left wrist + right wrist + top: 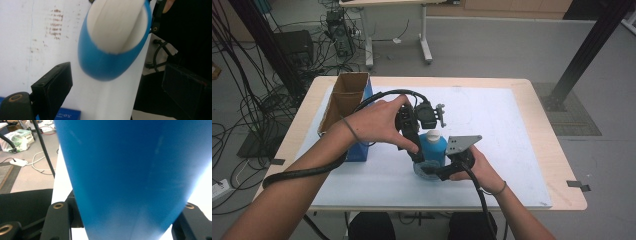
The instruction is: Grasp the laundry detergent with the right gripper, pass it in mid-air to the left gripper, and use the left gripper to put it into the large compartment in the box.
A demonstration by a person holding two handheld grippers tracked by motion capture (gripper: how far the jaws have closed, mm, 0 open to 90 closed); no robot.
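The room was a workshop with a grey floor, cables strewn at the left and black frame posts at both sides. A pale wooden table (pixel 547 100) stood in the middle, covered by a white sheet (pixel 492 110). At the sheet's left edge stood an open cardboard box (pixel 343 97) with a blue side.

Near the sheet's front middle stood a blue bottle (pixel 434 149) with a white cap (pixel 433 134), upright in the high view. The right gripper (pixel 432 172), held low by the person's right hand (pixel 479 167), was clamped on the bottle's lower part; in the right gripper view the blue body (pixel 130 177) sat between the two black jaws, and both jaws pressed against it. Its grey three-cornered plate (pixel 462 144) showed just right of the bottle.

The left gripper (pixel 418 155), in the left hand (pixel 379 122), came down from above just left of the bottle. In the left gripper view its jaws stood apart, the bottle's blue shoulder (pixel 105 62) and white cap (pixel 117 22) lay beyond and between them (blurred), and neither pad touched the bottle.

At the lower left of the left gripper view a blue surface (pixel 67 115) carried small white writing, too small and blurred to read. No label or brand could be made out on the bottle itself.
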